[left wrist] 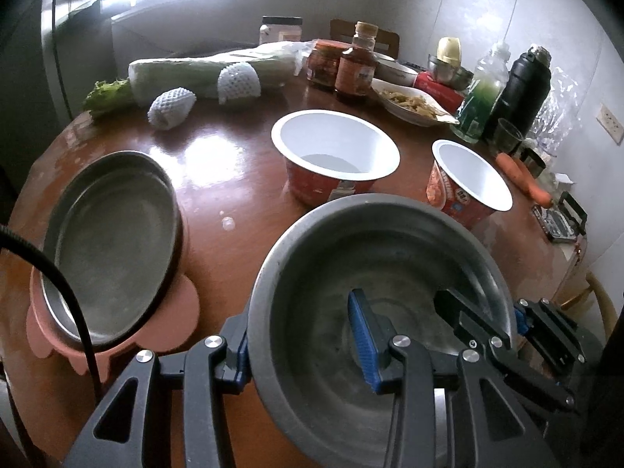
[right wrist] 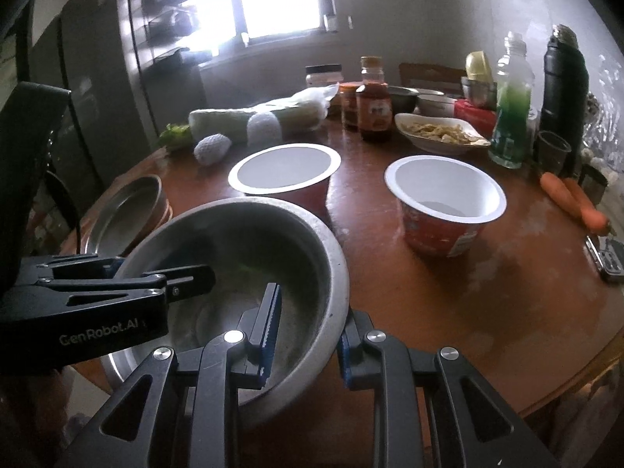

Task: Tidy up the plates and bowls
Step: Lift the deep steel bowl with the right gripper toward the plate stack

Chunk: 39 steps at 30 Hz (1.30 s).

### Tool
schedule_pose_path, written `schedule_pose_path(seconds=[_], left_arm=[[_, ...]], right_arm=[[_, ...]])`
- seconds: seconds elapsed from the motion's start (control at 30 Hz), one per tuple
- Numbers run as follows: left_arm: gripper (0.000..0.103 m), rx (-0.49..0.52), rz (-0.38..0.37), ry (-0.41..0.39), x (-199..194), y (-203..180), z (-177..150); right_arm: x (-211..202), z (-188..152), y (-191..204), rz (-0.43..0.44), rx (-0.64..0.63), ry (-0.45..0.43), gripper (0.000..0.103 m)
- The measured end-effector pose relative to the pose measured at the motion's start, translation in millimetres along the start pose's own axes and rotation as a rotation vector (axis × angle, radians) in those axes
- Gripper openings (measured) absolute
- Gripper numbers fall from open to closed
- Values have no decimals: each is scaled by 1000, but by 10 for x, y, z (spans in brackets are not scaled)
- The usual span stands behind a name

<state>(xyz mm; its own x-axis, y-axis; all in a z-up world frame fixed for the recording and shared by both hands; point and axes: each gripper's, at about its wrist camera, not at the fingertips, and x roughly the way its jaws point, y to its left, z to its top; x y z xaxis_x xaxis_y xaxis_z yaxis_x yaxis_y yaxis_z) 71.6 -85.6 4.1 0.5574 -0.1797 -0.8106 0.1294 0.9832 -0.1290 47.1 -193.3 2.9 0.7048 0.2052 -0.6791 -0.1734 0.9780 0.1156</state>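
A large steel bowl (left wrist: 370,257) is held over the brown table's near edge, also in the right wrist view (right wrist: 249,234). My left gripper (left wrist: 304,335) straddles its left rim, one finger inside, one outside. My right gripper (right wrist: 308,331) straddles its right rim the same way and shows in the left wrist view (left wrist: 483,312). A steel plate (left wrist: 113,241) rests on a pink flower-edged plate (left wrist: 183,308) at the left. Two empty red-and-white paper bowls (left wrist: 335,148) (left wrist: 468,179) stand in the middle.
The back of the round table (right wrist: 448,284) holds cabbage (left wrist: 210,70), foam-wrapped fruit, jars and a sauce bottle (left wrist: 357,66), a dish of food (left wrist: 409,103), a green bottle, a black flask (left wrist: 524,89), carrots (left wrist: 522,175) and a small device at the right edge.
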Motion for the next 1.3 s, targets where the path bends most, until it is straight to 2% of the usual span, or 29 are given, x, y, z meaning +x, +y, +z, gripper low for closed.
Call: schedule_pose_path(seconds=[0.5,1.1,1.3], left_arm=[[43,11,16,30,176,-29,-62],[43,44,45,1,269,-44,-34],[43,49,47,-14,217,-41,-18]], right_arm=[[80,-45,-36,-9,8,25,27],[236,-35,-87,5,38,39,29],[230,-21,-102,18,54,43,34]])
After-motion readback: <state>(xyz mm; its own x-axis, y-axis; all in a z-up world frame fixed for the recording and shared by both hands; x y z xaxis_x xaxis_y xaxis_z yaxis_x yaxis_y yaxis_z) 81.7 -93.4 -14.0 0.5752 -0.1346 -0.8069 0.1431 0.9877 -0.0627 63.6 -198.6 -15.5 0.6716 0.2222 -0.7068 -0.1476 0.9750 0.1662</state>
